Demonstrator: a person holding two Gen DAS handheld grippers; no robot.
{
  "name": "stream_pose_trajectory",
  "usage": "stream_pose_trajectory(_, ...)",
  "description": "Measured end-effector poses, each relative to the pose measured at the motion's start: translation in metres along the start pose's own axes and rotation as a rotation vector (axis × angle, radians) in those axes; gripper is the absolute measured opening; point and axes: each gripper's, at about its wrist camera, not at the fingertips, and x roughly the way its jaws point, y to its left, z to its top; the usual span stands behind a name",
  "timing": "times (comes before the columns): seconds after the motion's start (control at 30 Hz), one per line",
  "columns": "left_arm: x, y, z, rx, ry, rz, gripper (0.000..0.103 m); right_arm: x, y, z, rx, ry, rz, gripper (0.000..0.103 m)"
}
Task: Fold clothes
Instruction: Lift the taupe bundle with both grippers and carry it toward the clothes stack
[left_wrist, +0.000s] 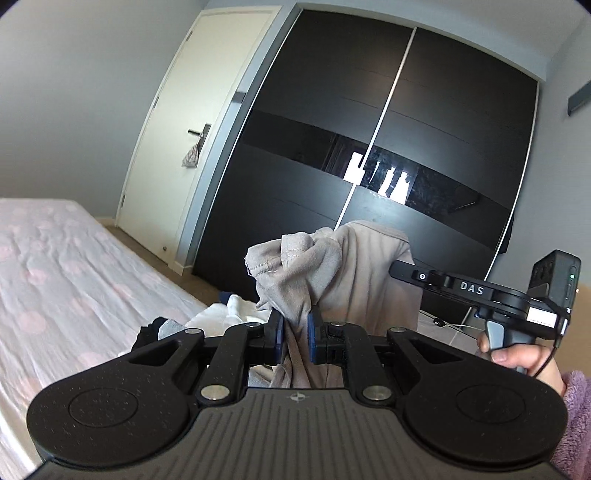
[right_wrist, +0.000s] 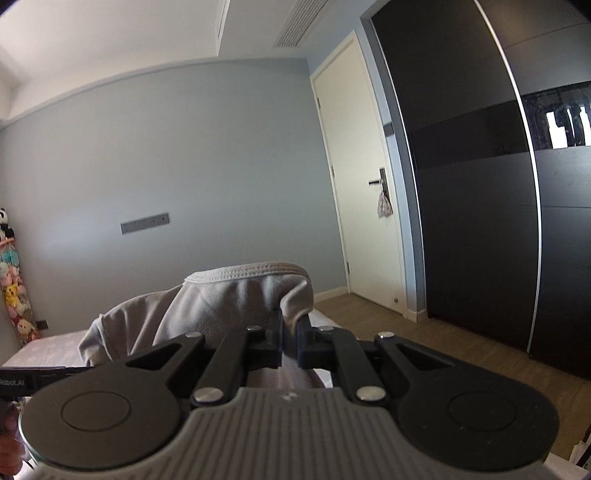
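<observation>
Both grippers pinch the same grey garment (left_wrist: 332, 273), which hangs lifted above the bed (left_wrist: 66, 266). Left gripper (left_wrist: 295, 332): its blue-padded fingers (left_wrist: 279, 332) stand close together with a bunched fold of the cloth squeezed between them; the fabric rises in a crumpled peak just beyond the tips and drops away below the jaws. Right gripper (right_wrist: 290, 336): its fingers (right_wrist: 303, 345) are nearly closed on a stitched hem of the garment (right_wrist: 221, 302), and the cloth drapes off to the left of it, over the bed (right_wrist: 55, 343).

In the left wrist view the right gripper (left_wrist: 397, 266) reaches into the garment from the right, its tips hidden in the cloth, held by a hand (left_wrist: 524, 354) in a fuzzy purple sleeve (left_wrist: 576, 417). White letters on its arm read "DAS". In the right wrist view the left tool's edge shows at far left with partial lettering that looks like "RobotAI", cut off by the frame.

Just past the left gripper, a small pile of white and dark clothes (left_wrist: 207, 325) lies on the pink-dotted sheet.

Farther off stand a black sliding wardrobe (left_wrist: 369, 129) and a white door (right_wrist: 354, 177) with a small patterned pouch (right_wrist: 384, 206) hanging from its handle. Plush toys (right_wrist: 11, 280) hang at the far left wall.
</observation>
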Motion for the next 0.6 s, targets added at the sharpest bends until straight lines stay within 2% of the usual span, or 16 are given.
stream_pose_trajectory(0.17, 0.025, 0.027, -0.006, 0.010, 0.056, 0.100, 0.011, 0.063, -0.003, -0.013, 0.011, 0.090, 0.019, 0.008)
stream_pose_trajectory(0.33, 0.048, 0.076, -0.010, -0.056, 0.135, 0.179, 0.010, 0.136, 0.002, -0.033, 0.007, 0.174, 0.046, 0.008)
stream_pose_trajectory(0.6, 0.075, 0.134, -0.025, -0.133, 0.231, 0.255, 0.010, 0.243, 0.012, -0.057, -0.016, 0.328, 0.067, 0.008)
